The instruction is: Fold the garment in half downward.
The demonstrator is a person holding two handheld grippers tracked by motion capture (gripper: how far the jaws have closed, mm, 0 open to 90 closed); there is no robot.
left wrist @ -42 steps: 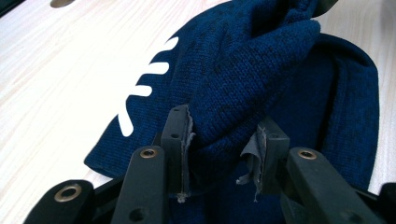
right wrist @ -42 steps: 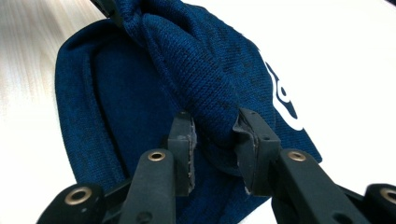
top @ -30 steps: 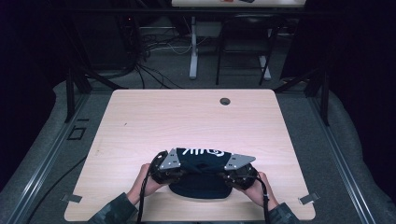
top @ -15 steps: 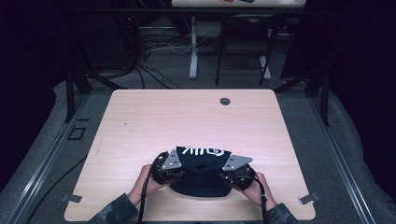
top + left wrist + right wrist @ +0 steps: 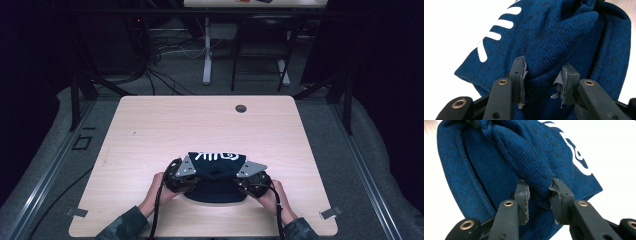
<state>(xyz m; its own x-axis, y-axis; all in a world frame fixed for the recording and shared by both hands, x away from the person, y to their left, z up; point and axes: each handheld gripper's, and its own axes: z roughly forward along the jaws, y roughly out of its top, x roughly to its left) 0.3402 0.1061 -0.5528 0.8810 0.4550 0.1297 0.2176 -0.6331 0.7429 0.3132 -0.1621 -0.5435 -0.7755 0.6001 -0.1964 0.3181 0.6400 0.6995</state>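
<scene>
Apparently midway, a bunched fold of the dark blue knitted garment with white lettering is pinched by the left gripper and right gripper, with any laying flat or folding yet undone.

You can make out white markings printed on the dark blue knit garment near the worktop's near edge, a row of slanted bars and a looping swirl, but they spell no letters, brand or number that you could actually read in any view.
</scene>
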